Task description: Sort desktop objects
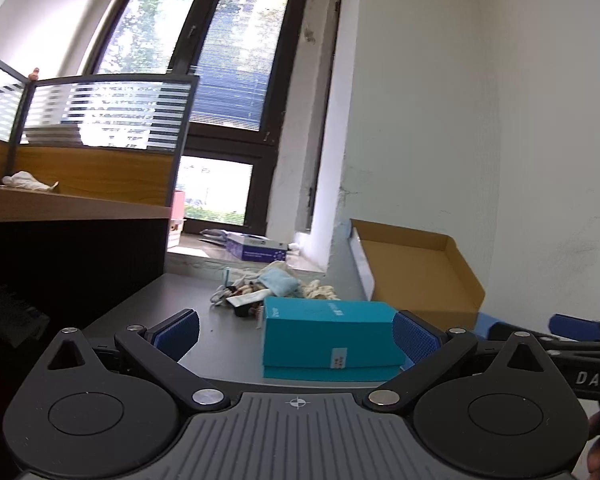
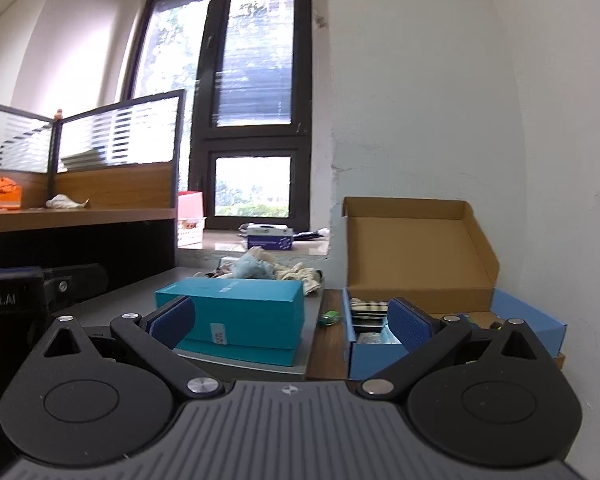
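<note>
A teal box lies on the grey desktop, close in front of my left gripper, which is open and empty; its right pad sits beside the box's right end. The box also shows in the right wrist view, ahead and left of my right gripper, which is open and empty. An open cardboard box with a blue outside stands at the right against the wall and holds a striped item and other small things. A pile of cloths and small items lies behind the teal box.
A small green object lies on the brown strip between the grey top and the blue box. A wooden desk with a partition stands at the left. A blue-and-white carton rests on the window sill. The white wall is at the right.
</note>
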Motion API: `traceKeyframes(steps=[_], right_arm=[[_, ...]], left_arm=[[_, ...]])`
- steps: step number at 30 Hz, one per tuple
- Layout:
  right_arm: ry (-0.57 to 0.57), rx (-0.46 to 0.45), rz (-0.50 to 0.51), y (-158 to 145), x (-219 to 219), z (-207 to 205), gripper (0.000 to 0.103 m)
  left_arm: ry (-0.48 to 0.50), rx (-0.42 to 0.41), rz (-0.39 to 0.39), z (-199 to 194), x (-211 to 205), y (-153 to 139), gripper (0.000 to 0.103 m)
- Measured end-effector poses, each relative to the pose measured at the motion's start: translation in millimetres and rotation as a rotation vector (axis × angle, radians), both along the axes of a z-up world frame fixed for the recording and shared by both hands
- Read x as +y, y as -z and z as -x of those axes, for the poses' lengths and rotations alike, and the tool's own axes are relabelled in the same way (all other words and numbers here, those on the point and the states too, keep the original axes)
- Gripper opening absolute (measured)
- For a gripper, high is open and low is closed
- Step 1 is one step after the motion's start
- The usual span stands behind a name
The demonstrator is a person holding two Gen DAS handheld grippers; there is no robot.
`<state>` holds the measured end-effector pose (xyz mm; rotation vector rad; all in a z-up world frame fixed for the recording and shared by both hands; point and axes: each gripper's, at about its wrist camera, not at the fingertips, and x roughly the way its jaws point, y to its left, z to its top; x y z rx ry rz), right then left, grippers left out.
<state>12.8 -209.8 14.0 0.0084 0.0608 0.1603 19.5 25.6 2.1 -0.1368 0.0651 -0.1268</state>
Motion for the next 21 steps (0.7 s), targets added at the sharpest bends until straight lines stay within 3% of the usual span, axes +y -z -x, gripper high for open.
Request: traceKeyframes(steps=[6, 14, 17, 21], right_arm=[[0.015, 0.02, -0.025, 7.3, -9.2, -0.7, 0.103], [0.021, 0.049, -0.02, 14.6, -9.5, -10.4, 0.103], [0.022, 0.055, -0.014, 16.7, -8.1, -15.1, 0.103], [0.024, 0.06, -0.008, 17.7, -5.7, -19.7, 0.103]], left_arm=[[-0.036, 0.011, -0.025, 1.1, -0.1, 4.2, 0.103], [-0.07, 0.038, -0.001, -8.4, 3.0, 6.3, 0.103], [-0.075, 0.011, 0.038, -9.4, 9.5, 7.7, 0.103], [-0.046, -0.038, 0.013, -11.8, 12.8, 7.0, 0.101]])
